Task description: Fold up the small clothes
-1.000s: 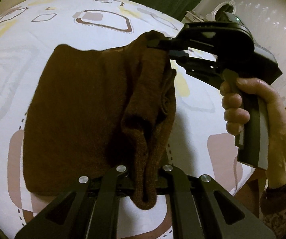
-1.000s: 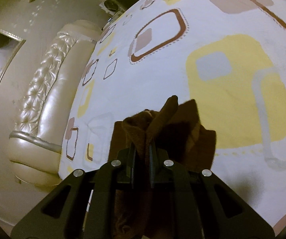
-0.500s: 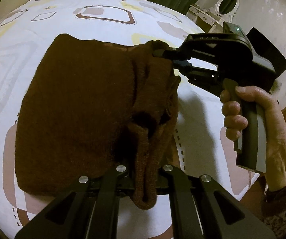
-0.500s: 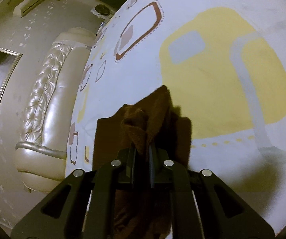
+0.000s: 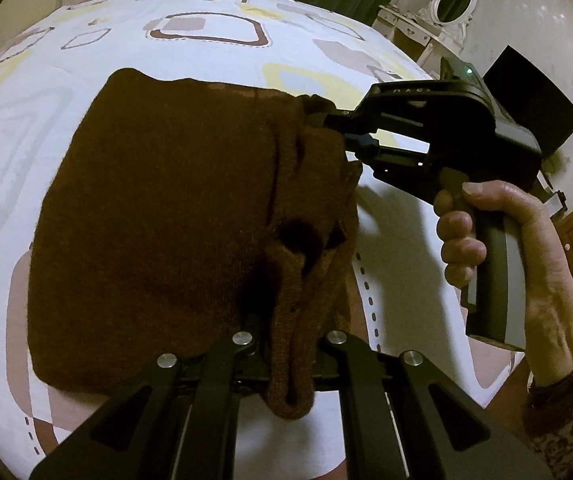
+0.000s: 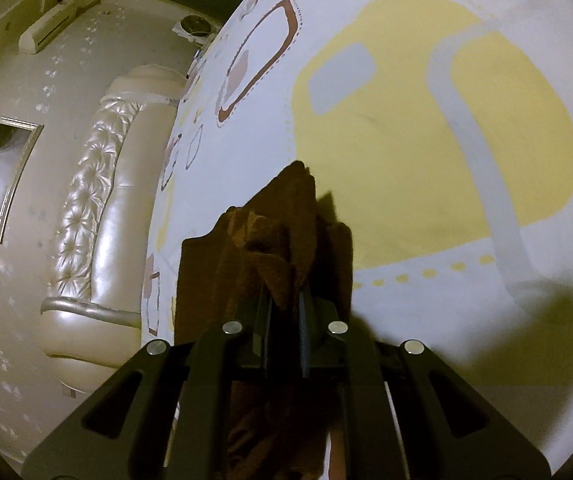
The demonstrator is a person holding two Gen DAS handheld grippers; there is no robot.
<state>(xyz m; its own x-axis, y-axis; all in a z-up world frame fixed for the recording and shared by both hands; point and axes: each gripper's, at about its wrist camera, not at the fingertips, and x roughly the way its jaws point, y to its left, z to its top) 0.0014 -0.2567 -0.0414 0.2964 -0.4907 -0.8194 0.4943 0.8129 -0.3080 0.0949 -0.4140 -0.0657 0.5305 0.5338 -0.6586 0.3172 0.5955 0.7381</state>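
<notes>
A brown knitted garment lies spread on the patterned bed sheet. My left gripper is shut on its bunched near right edge. My right gripper, held by a hand, is shut on the far right edge of the same garment. Between the two grips the right side is folded over in a loose ridge. In the right wrist view the brown garment sticks up between the shut fingers of the right gripper, low over the sheet.
A cream tufted headboard runs along the bed's left side in the right wrist view. A white dresser with an oval mirror and a black box stand beyond the bed's right edge.
Both grippers have carried the garment's right edge leftward and lower over the body. The fold lies flatter and the garment looks closer and wider.
</notes>
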